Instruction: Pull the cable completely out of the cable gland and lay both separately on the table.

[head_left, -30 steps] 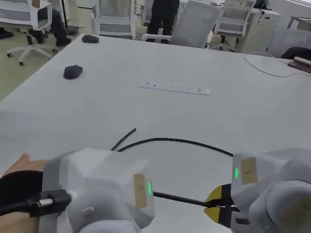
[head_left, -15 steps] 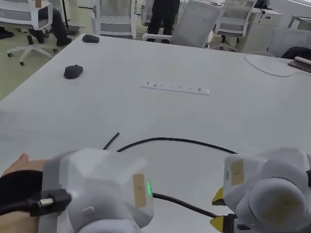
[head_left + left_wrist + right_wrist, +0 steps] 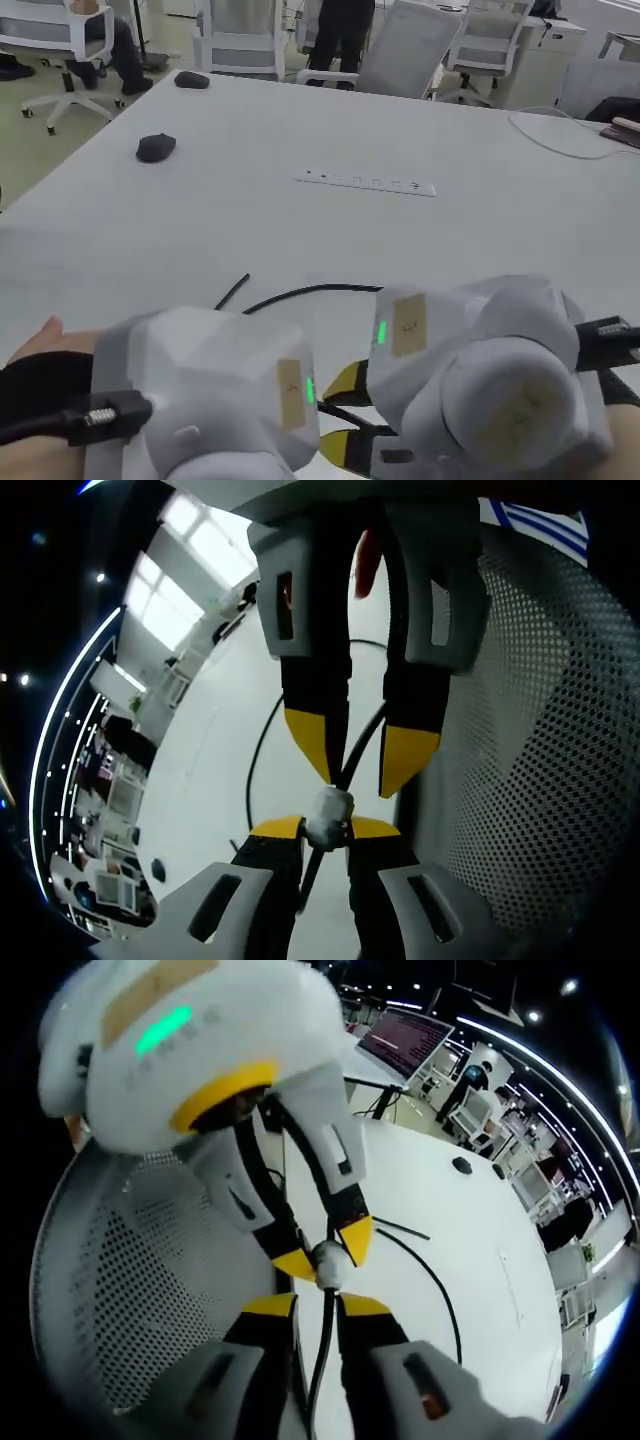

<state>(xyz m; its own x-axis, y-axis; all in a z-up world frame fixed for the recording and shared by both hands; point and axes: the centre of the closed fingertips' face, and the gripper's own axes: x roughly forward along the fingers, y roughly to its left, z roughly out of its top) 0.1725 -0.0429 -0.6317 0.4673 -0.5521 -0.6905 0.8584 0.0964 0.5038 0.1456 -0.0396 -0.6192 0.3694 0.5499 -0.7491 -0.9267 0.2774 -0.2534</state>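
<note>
My left gripper (image 3: pixel 325 827) is shut on the small white cable gland (image 3: pixel 328 815). A black cable (image 3: pixel 360 742) runs out of the gland and away over the white table (image 3: pixel 450 230). My right gripper (image 3: pixel 343 415) is close against the left one. Its yellow jaws stand open on either side of the cable, just beyond the gland (image 3: pixel 328 1257). In the head view the cable (image 3: pixel 310 290) curves across the table, and its free end (image 3: pixel 232 292) lies at the left. The left gripper's white body (image 3: pixel 200 390) hides the gland there.
A white power strip (image 3: pixel 365 183) lies mid-table. Two dark mice (image 3: pixel 155 148) (image 3: pixel 190 80) sit at the far left. A thin white cable (image 3: pixel 560 140) is at the far right, with office chairs (image 3: pixel 410 50) behind the table. A grey perforated surface (image 3: pixel 520 730) is beside the grippers.
The right gripper has opened off the cable and slid left along it, up to the left gripper. The cable's free end has shifted left on the table.
</note>
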